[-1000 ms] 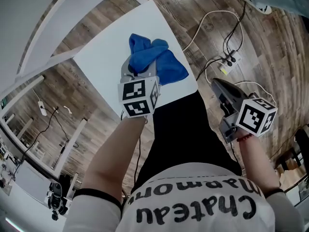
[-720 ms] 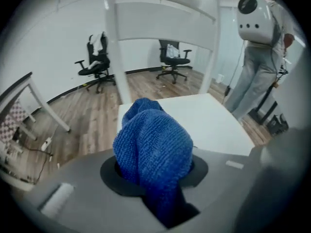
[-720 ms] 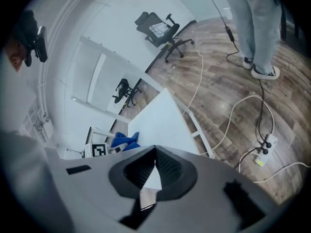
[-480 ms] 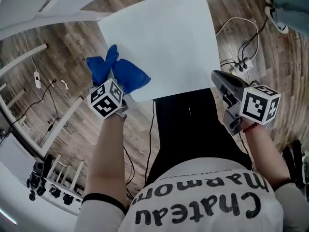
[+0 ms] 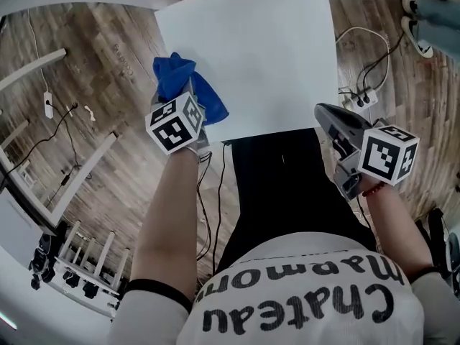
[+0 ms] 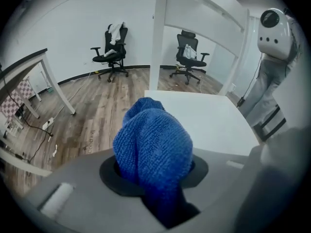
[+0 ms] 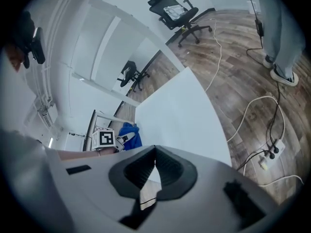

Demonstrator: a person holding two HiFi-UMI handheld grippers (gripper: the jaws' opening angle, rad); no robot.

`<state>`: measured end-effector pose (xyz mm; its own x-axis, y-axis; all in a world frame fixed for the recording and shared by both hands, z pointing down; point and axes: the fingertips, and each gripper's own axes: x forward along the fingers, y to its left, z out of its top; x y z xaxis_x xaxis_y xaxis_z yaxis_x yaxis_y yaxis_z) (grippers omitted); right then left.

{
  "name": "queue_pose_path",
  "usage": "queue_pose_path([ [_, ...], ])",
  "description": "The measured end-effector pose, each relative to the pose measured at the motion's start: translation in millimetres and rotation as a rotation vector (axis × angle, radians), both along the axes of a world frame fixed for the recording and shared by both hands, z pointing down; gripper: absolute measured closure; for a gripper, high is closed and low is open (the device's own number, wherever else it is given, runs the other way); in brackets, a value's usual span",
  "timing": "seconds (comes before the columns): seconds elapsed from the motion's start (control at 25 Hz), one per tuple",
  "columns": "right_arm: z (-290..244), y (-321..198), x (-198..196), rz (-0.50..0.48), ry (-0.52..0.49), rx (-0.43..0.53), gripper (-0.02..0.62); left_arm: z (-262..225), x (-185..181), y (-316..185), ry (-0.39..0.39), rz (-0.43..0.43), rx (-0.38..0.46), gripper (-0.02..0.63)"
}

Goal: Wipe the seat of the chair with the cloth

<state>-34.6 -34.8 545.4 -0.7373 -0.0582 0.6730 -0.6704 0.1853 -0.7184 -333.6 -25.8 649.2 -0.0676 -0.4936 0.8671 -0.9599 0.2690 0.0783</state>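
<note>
Gripping a bunched blue cloth [image 5: 175, 77], the left tongs [image 5: 188, 108] were clenched on it, and in the left gripper view the fabric bulged up between the jaws and hid most of them. The cloth sat at the near left corner of the flat white seat [image 5: 259, 49], partly on the surface and partly hanging over its left edge above the wooden floor [image 5: 108, 85]. The right tongs [image 5: 323, 112] were clenched too, with jaw tips meeting and nothing between them. They were held by the seat's near right corner, well apart from the cloth, above the person's dark trousers [image 5: 287, 185]. White and black cables with a power strip [image 5: 363, 98] lay on the floor to the right of the seat. Two black office chairs [image 6: 112, 50] stood by the far wall in the left gripper view.
</note>
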Motion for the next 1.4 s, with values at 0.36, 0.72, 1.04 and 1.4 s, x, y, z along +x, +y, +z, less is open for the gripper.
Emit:
queue_pose_path([
  [0.36, 3, 3, 32, 0.134, -0.019, -0.027, 0.583, -4, 16, -11, -0.041, 0.012, -0.022, 0.468],
  [0.72, 4, -1, 93, 0.292, -0.018, -0.014, 0.583, -5, 149, -74, 0.035, 0.334, 0.055, 0.468],
  [1.04, 0, 6, 140, 0.398, -0.012, -0.006, 0.583, -10, 239, -109, 0.14, 0.382, 0.148, 0.468],
  [1.4, 0, 13, 171, 0.472, -0.001, -0.002, 0.583, -10, 310, -126, 0.211, 0.413, 0.17, 0.474],
])
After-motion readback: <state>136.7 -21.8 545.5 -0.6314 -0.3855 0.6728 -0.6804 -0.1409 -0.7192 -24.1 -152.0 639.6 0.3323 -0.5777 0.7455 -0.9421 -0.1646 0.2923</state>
